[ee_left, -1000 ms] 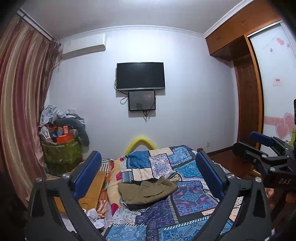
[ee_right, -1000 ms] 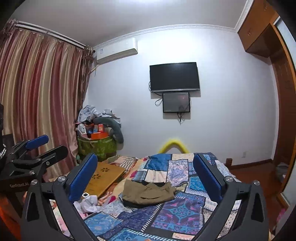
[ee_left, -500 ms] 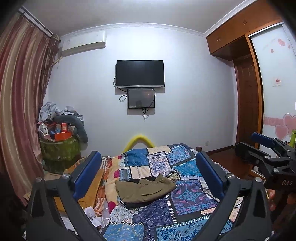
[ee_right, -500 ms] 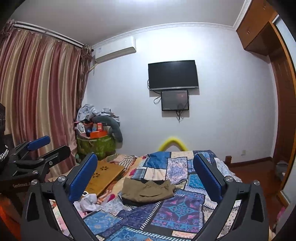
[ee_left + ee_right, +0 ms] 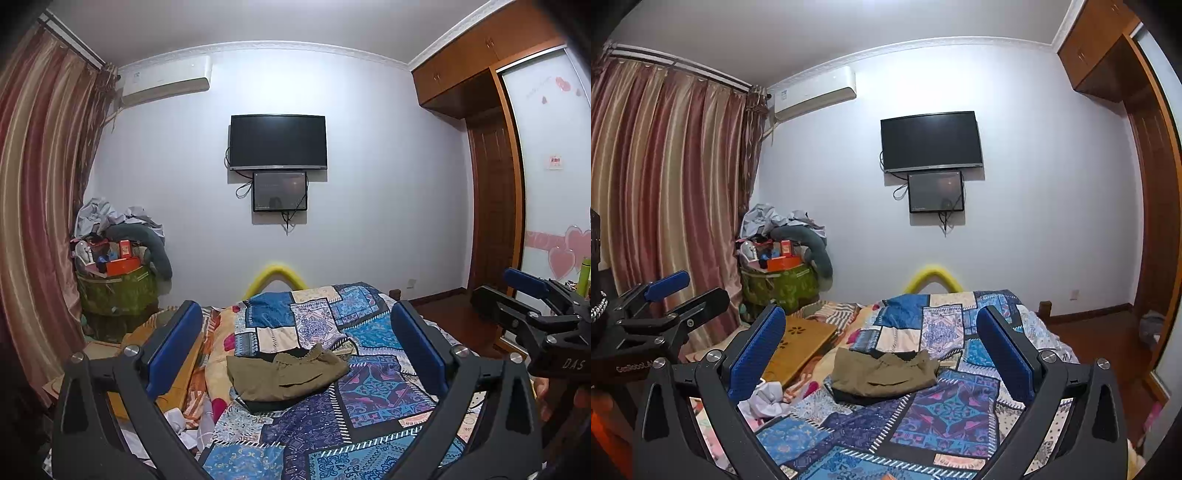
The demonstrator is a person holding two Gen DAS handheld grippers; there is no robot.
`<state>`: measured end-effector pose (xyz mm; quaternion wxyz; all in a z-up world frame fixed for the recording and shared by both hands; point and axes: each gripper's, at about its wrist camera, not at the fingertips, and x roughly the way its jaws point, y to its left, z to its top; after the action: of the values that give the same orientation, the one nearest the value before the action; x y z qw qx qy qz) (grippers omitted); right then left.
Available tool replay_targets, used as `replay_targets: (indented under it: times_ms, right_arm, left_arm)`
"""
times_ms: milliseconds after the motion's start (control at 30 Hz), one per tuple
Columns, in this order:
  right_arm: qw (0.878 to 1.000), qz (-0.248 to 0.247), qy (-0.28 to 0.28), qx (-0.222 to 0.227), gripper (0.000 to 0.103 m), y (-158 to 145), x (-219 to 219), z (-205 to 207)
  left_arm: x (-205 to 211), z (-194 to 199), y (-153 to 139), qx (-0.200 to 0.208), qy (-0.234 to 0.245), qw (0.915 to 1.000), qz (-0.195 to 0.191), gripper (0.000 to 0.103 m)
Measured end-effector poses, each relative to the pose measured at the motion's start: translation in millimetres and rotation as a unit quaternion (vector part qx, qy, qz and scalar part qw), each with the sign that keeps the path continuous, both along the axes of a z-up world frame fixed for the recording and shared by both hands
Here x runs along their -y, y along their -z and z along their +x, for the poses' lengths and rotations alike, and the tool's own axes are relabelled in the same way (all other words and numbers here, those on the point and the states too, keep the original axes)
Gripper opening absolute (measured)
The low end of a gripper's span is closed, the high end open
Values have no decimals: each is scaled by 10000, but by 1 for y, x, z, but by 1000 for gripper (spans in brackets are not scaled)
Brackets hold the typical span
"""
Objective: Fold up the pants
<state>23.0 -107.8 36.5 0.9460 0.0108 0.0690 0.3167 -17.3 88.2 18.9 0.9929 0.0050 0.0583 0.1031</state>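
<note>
Over the last second both of your cameras have tipped slightly upward: the wall, television and bed sit a touch lower in each view, and the pants look a little smaller. Nothing on the bed has shifted, so you have drifted back or lifted rather than worked the cloth.

Starting at your left: the left gripper (image 5: pixel 295 347) has its jaws wide apart and empty, held above the near end of the bed (image 5: pixel 369 406). The olive pants (image 5: pixel 284 373) lie in a loose, doubled-over heap on the patchwork quilt, over a dark piece of cloth. In this view they sit between the two jaws but well beyond them, nearer the left jaw.

Moving right, the right gripper (image 5: pixel 881 345) is likewise spread wide with nothing in it, and the pants (image 5: pixel 884 374) lie ahead of it, again well short of contact.

That rumpled bundle would fit pants roughly folded and just let go, or pants waiting to be straightened; you cannot tell which from here.
</note>
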Motion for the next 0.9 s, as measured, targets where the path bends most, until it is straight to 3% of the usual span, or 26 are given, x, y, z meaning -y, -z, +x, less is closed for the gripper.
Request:
replay_targets:
  times_ms: [900]
  right_arm:
    - [10000,-23,16,-75,103,-3,1,-1]
  left_arm:
    - [-3,6,8,-44,69,9999,-85,103]
